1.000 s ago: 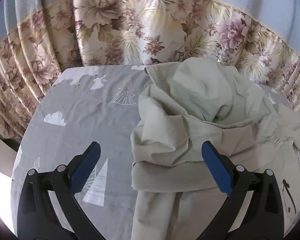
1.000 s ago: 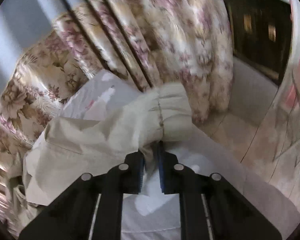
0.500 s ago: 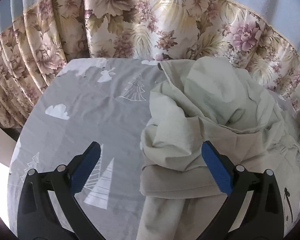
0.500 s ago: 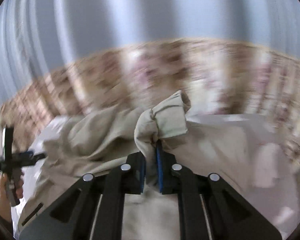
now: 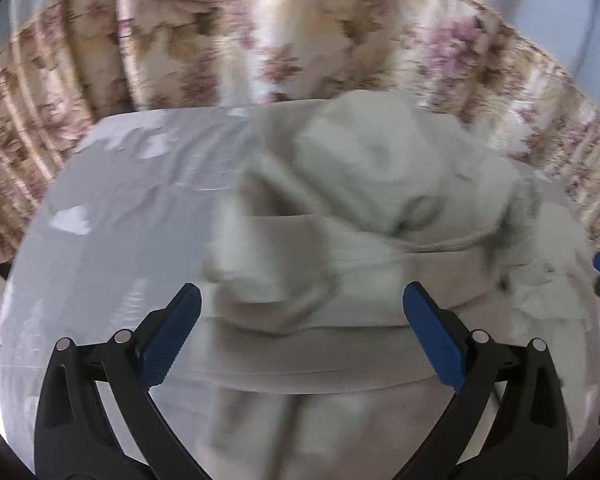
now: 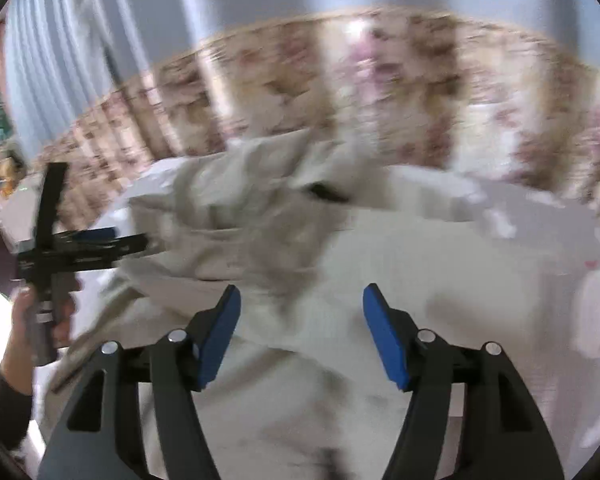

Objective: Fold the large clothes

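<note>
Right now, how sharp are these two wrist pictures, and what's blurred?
Left wrist view: motion blur smears the beige garment and floral curtain; the left gripper stays crisp. Right wrist view: blurrier, the garment streaked, only the right gripper sharp. Both show fisheye curving.

Bare sheet (image 5: 112,248) left of rumpled garment (image 5: 340,216)

Left wrist view: looking forward and down, close over the garment (image 5: 340,216) on the bed (image 5: 112,216), curtain (image 5: 260,40) across the top. Right wrist view: likewise close above the garment (image 6: 260,216), facing the curtain (image 6: 380,80); left hand-held gripper (image 6: 112,240) at frame left. Shared: garment, bed, curtain.
</note>
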{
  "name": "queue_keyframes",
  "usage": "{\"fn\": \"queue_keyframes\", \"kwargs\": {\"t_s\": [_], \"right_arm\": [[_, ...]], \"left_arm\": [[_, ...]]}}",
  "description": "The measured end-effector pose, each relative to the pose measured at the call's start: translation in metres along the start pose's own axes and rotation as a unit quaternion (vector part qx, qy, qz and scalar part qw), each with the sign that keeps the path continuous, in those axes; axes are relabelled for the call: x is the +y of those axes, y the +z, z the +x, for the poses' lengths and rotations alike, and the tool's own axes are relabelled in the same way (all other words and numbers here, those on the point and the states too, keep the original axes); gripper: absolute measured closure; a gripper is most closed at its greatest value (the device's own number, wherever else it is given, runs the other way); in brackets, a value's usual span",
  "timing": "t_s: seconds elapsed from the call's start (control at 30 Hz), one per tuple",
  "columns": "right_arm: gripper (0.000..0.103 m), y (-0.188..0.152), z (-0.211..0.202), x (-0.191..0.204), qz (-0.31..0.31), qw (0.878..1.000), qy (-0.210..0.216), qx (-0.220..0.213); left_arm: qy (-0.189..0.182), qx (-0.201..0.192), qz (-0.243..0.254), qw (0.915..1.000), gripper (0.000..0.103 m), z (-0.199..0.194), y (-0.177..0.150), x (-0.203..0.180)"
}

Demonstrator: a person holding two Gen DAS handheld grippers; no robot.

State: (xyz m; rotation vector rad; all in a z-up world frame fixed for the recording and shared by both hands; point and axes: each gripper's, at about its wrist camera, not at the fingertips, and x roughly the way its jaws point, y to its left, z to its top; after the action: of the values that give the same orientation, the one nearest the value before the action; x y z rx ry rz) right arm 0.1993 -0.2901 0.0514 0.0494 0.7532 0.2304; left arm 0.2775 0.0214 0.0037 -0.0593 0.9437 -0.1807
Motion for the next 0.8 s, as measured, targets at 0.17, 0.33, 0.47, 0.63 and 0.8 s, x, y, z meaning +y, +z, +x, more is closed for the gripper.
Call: {"fn": "queue_keyframes", "kwargs": {"t_s": [0.17,0.33,0.47,0.63,0.8], "right_arm": [[0.039,-0.016,-0.003,-0.079,0.081,0.996,-0.045,-0.006],[0.039,-0.033,0.003,-0.120,0.127,0.991,-0.050,-0.006],[0.040,-0.048,0.018,-0.131,0.150,0.988,-0.031,0.003],[0.050,-0.053,0.028,-0.130,0.160,0.987,-0.012,0.003],[0.057,-0.042,0.025,-0.117,0.147,0.989,-0.022,0.000]], "left_arm": [[-0.043,0.004,0.035,0.9985,0.003,0.005,0.002,-0.061],[-0.055,0.000,0.083,0.9950,0.003,0.010,0.003,-0.127],[-0.062,-0.010,0.115,0.9914,0.007,0.016,0.007,-0.169],[-0.106,0.038,0.147,0.9826,0.077,0.035,0.010,-0.197],[-0.098,0.025,0.155,0.9826,0.094,0.032,0.011,-0.197]]}}
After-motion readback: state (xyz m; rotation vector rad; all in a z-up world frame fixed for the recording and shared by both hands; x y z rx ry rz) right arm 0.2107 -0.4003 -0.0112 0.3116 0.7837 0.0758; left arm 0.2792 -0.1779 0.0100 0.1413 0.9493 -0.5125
